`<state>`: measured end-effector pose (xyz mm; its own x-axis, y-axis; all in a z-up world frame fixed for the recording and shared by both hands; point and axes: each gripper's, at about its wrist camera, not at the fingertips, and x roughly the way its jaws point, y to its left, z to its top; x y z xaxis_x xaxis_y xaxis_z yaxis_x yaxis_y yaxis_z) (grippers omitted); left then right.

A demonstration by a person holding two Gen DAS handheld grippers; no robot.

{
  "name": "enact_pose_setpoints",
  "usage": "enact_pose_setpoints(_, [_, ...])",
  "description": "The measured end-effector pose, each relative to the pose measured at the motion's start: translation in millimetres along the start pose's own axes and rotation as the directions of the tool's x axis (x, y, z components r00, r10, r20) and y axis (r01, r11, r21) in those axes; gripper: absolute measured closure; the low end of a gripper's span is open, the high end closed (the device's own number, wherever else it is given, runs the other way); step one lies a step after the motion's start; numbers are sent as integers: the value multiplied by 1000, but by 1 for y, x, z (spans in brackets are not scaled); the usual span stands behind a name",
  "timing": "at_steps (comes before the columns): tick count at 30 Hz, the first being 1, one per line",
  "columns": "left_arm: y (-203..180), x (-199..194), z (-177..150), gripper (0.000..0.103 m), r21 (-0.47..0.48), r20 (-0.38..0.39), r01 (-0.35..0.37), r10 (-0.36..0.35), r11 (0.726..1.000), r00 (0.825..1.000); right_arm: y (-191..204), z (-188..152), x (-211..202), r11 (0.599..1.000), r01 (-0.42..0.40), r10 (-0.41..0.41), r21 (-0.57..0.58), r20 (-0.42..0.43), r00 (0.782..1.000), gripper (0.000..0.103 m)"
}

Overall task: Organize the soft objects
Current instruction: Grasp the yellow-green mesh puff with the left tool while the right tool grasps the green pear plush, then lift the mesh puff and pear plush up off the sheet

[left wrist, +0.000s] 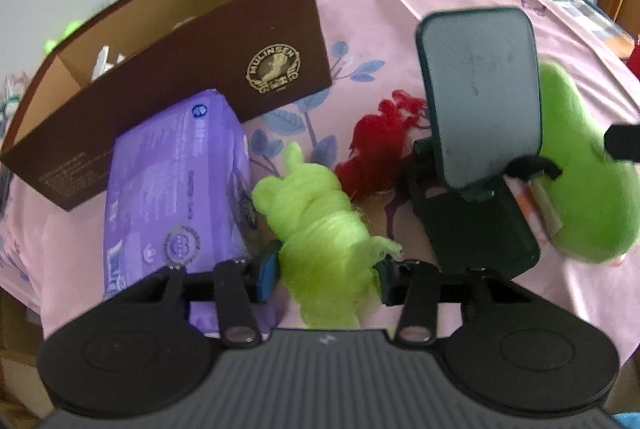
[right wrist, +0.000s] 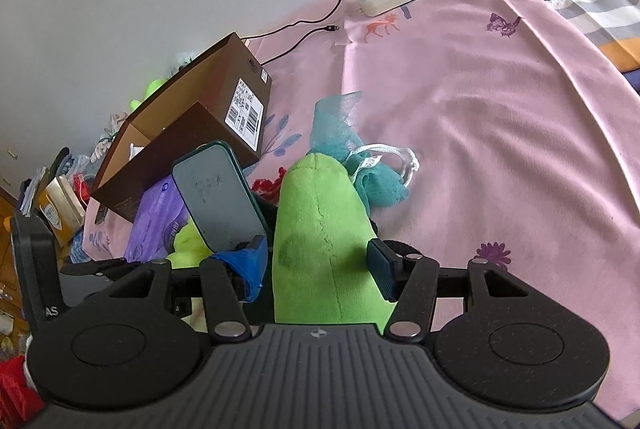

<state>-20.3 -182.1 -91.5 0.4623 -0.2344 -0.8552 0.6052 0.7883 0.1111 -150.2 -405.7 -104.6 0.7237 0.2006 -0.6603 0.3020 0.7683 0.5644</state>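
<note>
Evidently, a tuft of lime-green wool (left wrist: 320,225) is pinched between the pads of the left gripper (left wrist: 326,275), just beside a purple tissue pack (left wrist: 176,189) and near a red tuft (left wrist: 372,149) on the pink cloth (left wrist: 400,41). A green plush toy (right wrist: 324,241) is clasped by the right gripper (right wrist: 320,269), with a phone stand (right wrist: 218,193) close on its left and a teal cloth (right wrist: 376,181) behind it. The brown box (left wrist: 192,69), open at the top, is judged to be the destination. Each soft piece should be lifted clear of the stand before being carried over the box rim, and the grip should be kept firm but not crushing, since loose fibres could be snagged or shed.
</note>
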Motion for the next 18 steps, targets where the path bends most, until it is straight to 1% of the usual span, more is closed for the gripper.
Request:
enact_pose_setpoints(4, [5,-6,2,58,-34,-10,36,-36,999,999,-1,2,4,1000,0,0,3,-2,1000,61])
enact_pose_setpoints(8, [3,-10,2,58,-51,-19,56,-57,997,998,-1,3,7,1000,4,-4,-5,-4,1000,61])
enact_pose_setpoints(13, [1,-3,4,58,-52,-39,45,-47,998,998,-2,5,16,999,26,-26,-34,-14,1000,61])
enact_pose_setpoints(17, [-1,0,5,58,-48,-40,35,-37,998,999,-4,5,20,999,20,-20,-26,-16,1000,60])
enact_pose_setpoints(18, [-1,1,6,56,-45,-41,31,-33,999,999,-4,5,21,999,19,-19,-29,-16,1000,60])
